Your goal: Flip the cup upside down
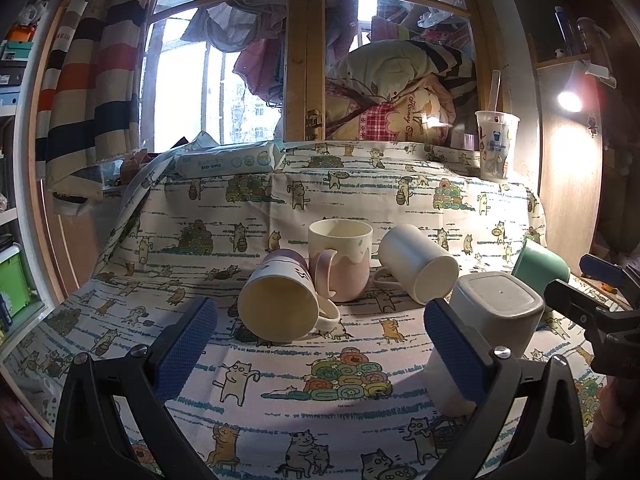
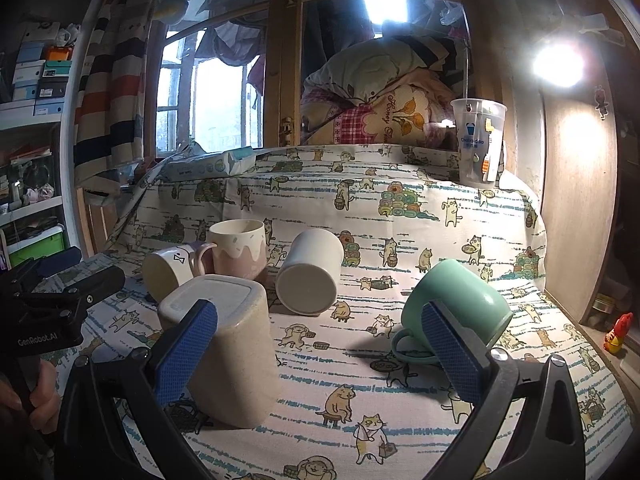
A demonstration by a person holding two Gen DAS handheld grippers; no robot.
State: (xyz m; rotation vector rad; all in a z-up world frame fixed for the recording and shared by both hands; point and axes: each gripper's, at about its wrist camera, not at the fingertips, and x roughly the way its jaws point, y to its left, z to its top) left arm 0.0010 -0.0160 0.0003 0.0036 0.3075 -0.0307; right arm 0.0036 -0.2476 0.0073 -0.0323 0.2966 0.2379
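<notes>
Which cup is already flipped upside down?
The beige square cup, nearest the cameras: its flat base faces up. The pink mug stands upright; the other three lie tipped over.

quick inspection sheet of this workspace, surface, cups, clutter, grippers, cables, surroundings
surface: cat-print cloth covers the table, lightly wrinkled
job's things: beige square cup upside down; pink mug upright; purple-white mug, white cup and green mug lie on their sides
clutter: baby wipes pack and clear plastic cup at the far edge
grippers: left gripper open, holding nothing; right gripper open, holding nothing, beige square cup at its left finger, green mug at its right
cables: nothing seen
surroundings: window, striped curtain, piled bedding, lit lamp, shelves of boxes on the left
</notes>
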